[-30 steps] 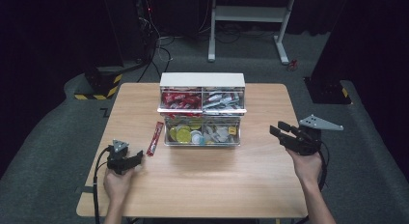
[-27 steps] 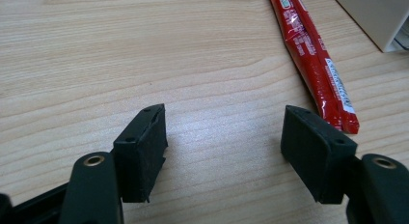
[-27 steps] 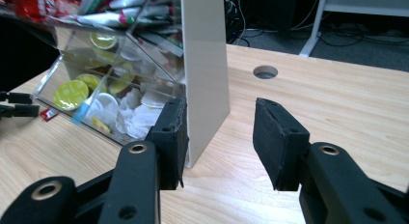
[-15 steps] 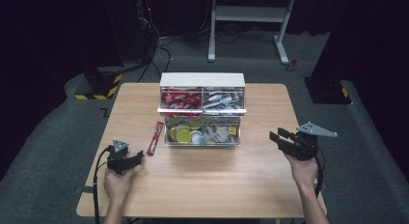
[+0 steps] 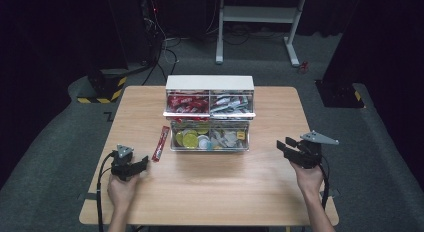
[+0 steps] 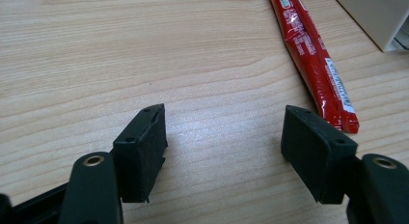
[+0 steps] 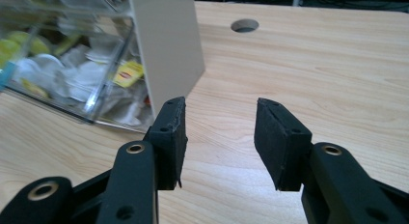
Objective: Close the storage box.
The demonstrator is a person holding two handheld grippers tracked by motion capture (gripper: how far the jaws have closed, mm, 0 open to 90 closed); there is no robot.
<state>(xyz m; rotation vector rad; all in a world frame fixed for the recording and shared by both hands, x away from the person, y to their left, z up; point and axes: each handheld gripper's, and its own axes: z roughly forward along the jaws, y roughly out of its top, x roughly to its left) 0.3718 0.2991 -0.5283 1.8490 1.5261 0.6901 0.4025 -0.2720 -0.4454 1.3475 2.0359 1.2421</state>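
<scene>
Just beside the red sachet (image 6: 313, 60), the left gripper (image 6: 224, 151) gapes empty.

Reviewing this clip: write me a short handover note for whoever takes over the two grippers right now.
Left gripper: open, empty, low over the table, just left of the red packet.
Right gripper: open, empty, jaws have just been opening with nothing between them; it sits right of the drawer box.
Red packet: lies flat on the table beside the box's pulled-out lower drawer, apart from both grippers.
Done: lower drawer stands open.
Left: likely pick up the packet with the left gripper and put it away in the box.
</scene>
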